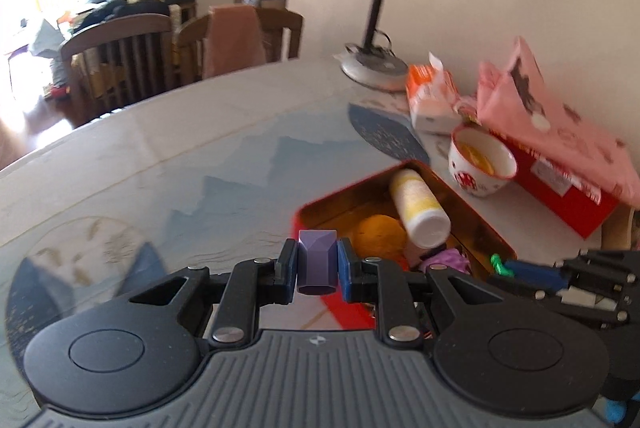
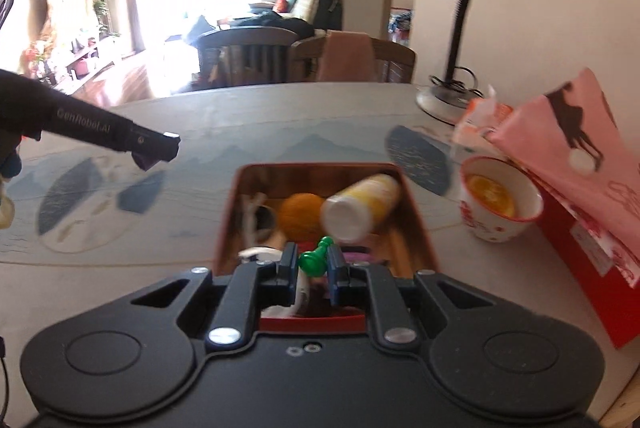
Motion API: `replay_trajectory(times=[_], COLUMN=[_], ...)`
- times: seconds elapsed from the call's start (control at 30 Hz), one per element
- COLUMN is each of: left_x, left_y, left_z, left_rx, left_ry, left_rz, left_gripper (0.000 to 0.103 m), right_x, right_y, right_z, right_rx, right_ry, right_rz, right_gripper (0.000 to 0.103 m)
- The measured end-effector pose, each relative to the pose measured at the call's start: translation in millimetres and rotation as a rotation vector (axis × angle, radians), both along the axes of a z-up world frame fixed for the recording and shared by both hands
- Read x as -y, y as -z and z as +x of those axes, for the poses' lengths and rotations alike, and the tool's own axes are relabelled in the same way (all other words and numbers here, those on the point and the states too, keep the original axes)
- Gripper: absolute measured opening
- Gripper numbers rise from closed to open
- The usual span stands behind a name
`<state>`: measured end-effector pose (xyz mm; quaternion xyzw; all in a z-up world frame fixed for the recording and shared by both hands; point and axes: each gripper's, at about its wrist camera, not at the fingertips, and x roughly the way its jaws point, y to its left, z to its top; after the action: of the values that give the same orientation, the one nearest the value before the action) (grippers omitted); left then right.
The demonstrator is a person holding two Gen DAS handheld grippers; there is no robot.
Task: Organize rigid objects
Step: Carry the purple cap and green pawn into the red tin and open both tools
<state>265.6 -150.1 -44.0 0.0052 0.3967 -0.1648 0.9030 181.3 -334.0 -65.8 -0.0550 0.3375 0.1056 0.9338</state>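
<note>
Left wrist view shows the left gripper [image 1: 318,266] with its fingers [image 1: 287,270] clamped on a purple block [image 1: 316,264], held above the surface [image 1: 200,167] just beside the near left corner of the red tin [image 1: 486,216]. Inside the tin lie a yellow-and-white bottle [image 1: 418,205], an orange ball [image 1: 378,234] and a few smaller bits that are too blurred to name.

From the right wrist view, the right gripper [image 2: 313,262] has its fingers pinched on a green pawn [image 2: 315,258], hanging over the near end of the tin [image 2: 416,211], with the bottle [image 2: 362,207] and ball [image 2: 300,214] just beyond it. The left gripper [image 2: 154,151] appears at the left of that view, off to the side of the tin, the block a dark sliver at its tip.

Both pieces look to be in transit, so the step in hand is a carry. Whether they are headed into the tin or out of it I cannot tell. If in, the pawn needs only a lowering into the free space near the front wall; the block must first cross the rim. A cup [image 2: 500,199] stands close to the right of the tin and should be kept clear of.
</note>
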Motion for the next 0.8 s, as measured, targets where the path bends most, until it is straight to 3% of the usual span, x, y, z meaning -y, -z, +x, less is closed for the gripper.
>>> replay_trajectory(times=[0.23, 0.53, 0.8], left_x=[49.6, 81.2, 80.4], left_y=[31.1, 64.9, 67.1], left_z=[30.6, 54.9, 54.5], left_rx=[-0.066, -0.142, -0.150], left_ry=[0.047, 0.068, 0.041], left_rz=[0.077, 0.169, 0.151], left_gripper=[0.020, 0.020, 0.020], right_x=[27.3, 32.9, 27.3], right_y=[15.3, 34.9, 40.7], right_z=[19.9, 36.4, 38.6], right_rx=[-0.033, -0.087, -0.119], right_ry=[0.049, 0.024, 0.009], right_rz=[-0.009, -0.046, -0.065], right_gripper=[0.014, 0.014, 0.014])
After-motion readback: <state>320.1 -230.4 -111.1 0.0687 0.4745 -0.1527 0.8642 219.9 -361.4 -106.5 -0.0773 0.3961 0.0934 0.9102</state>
